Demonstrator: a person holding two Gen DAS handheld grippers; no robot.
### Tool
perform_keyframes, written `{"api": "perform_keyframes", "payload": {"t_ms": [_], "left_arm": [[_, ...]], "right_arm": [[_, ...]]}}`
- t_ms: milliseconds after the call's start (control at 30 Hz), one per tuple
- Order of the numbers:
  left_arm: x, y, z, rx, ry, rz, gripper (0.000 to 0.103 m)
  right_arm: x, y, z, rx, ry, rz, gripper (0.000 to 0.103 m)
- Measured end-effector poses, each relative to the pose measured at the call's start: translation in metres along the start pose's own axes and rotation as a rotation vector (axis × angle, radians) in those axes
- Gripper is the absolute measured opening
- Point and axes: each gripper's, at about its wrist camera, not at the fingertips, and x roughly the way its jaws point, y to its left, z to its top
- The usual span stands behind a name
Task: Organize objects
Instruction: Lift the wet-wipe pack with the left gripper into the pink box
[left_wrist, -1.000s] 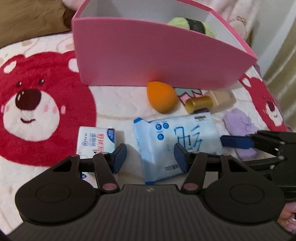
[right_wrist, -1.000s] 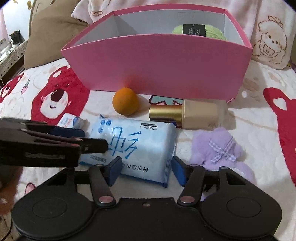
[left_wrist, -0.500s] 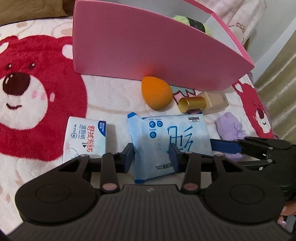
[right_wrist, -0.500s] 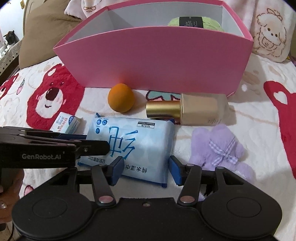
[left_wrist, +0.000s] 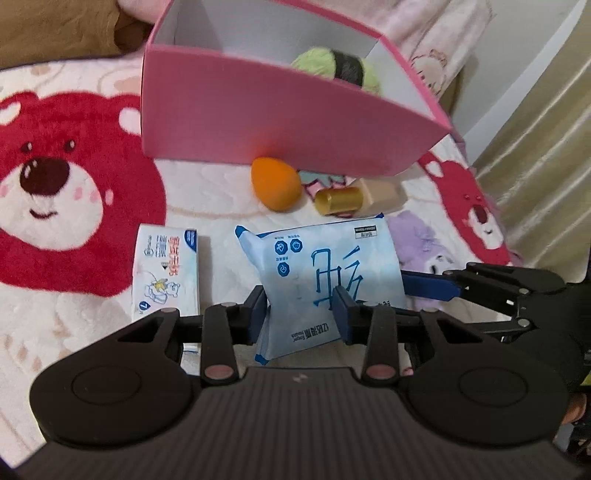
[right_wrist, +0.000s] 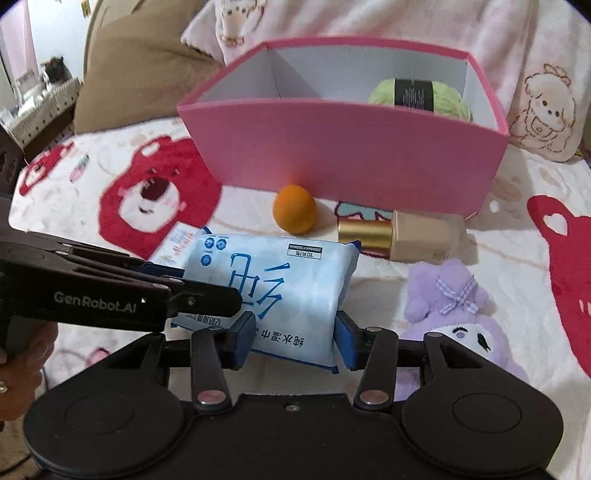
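So both grippers were clamped on the wipes pack (right_wrist: 284, 284), left gripper (left_wrist: 299, 314) and right gripper (right_wrist: 295, 339) each pinching its near edge, pack apparently lifted off the blanket (right_wrist: 517, 236). Pink box (right_wrist: 347, 155) sat straight ahead, beyond it.

We saw a pink box (right_wrist: 347, 162) with a white inside, holding green yarn (right_wrist: 421, 98) banded in black. The pale blue wipes pack (right_wrist: 280, 291) bore darker blue characters, beside an orange sponge (right_wrist: 294, 208), a gold-capped beige bottle (right_wrist: 402, 236) and a lilac plush (right_wrist: 454, 310). The blanket (left_wrist: 110, 206) was cream with red bears.
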Motion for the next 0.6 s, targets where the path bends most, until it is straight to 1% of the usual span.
{"api": "perform_keyframes", "payload": {"t_ms": [133,200,267,333,367,400,433,467,533,600], "left_arm": [[-0.022,-0.011,0.006,0.03,-0.034,-0.018,0.037],[-0.035,-0.016,0.005,0.045,-0.075,-0.002,0.039],[-0.04,-0.019,0.005,0.047,-0.075,-0.002,0.039],[-0.046,-0.021,0.006,0.026,-0.062,-0.015,0.039],[-0.05,-0.023,0.006,0.012,-0.055,-0.029,0.039],[-0.057,-0.026,0.007,0.007,-0.059,-0.048,0.039],[-0.063,-0.03,0.007,0.015,-0.07,-0.054,0.039],[-0.07,-0.038,0.008,0.039,-0.08,-0.037,0.038],[-0.082,-0.051,0.011,0.075,-0.099,-0.016,0.038],[-0.094,-0.06,0.017,0.087,-0.116,-0.011,0.039]], "right_arm": [[-0.019,0.007,0.002,-0.012,-0.04,-0.003,0.054],[-0.03,0.009,0.004,-0.013,-0.059,0.01,0.055],[-0.037,0.012,0.007,-0.013,-0.069,0.014,0.058],[-0.045,0.017,0.008,-0.034,-0.078,-0.006,0.059],[-0.048,0.02,0.01,-0.049,-0.066,-0.024,0.059],[-0.052,0.024,0.013,-0.064,-0.042,-0.046,0.06],[-0.058,0.026,0.014,-0.064,-0.038,-0.058,0.061],[-0.065,0.026,0.015,-0.059,-0.052,-0.053,0.062],[-0.078,0.025,0.02,-0.048,-0.052,-0.036,0.062],[-0.09,0.024,0.026,-0.049,-0.067,-0.026,0.064]]}}
